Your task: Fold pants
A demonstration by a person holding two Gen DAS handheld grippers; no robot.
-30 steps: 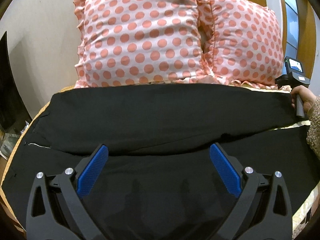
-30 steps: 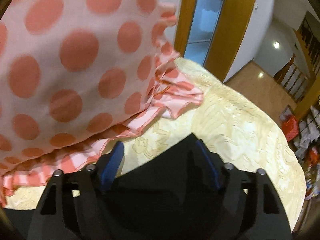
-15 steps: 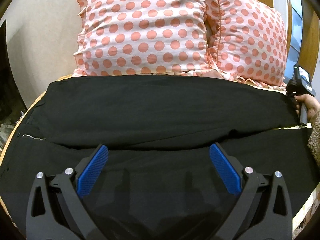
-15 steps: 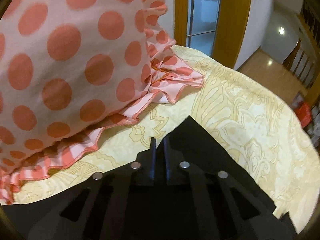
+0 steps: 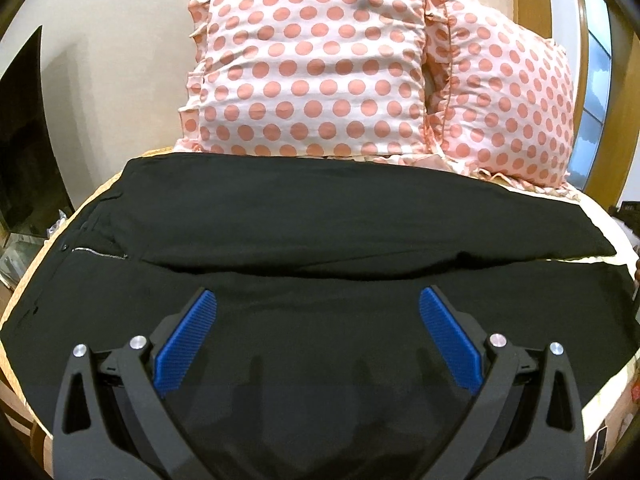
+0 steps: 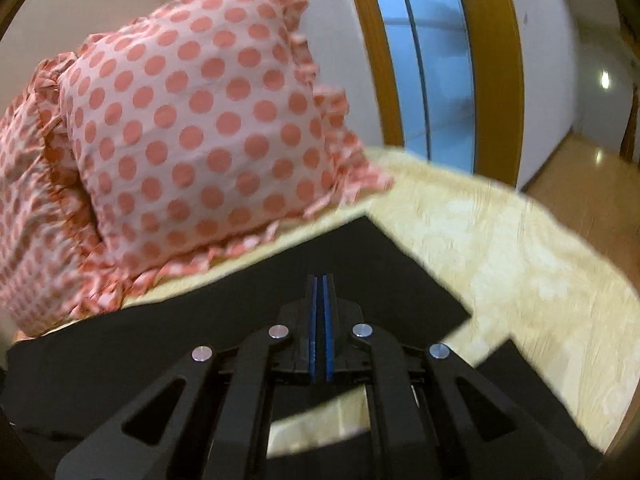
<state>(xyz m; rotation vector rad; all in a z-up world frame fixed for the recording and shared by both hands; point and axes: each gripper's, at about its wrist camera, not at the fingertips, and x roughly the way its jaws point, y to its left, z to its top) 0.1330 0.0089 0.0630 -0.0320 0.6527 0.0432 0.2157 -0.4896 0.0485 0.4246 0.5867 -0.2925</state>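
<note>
Black pants point(image 5: 320, 232) lie spread across the bed, waistband with its zipper point(image 5: 96, 255) at the left, legs running right. My left gripper point(image 5: 318, 304) is open and empty, its blue pads hovering over the near leg. In the right wrist view my right gripper point(image 6: 320, 280) is shut, its blue pads pressed together over the hem end of the far pant leg point(image 6: 376, 256). No cloth shows between the pads, and that leg lies flat on the bedspread.
Two pink polka-dot pillows point(image 5: 316, 80) stand against the wall behind the pants; one also shows in the right wrist view point(image 6: 200, 140). A cream bedspread point(image 6: 520, 264) covers the bed. A wooden door frame with glass point(image 6: 432, 60) stands right of the bed.
My right gripper closed from open and then pulled back and up from the far leg's end. My left gripper stayed open and rose slightly, showing more of the pants.
</note>
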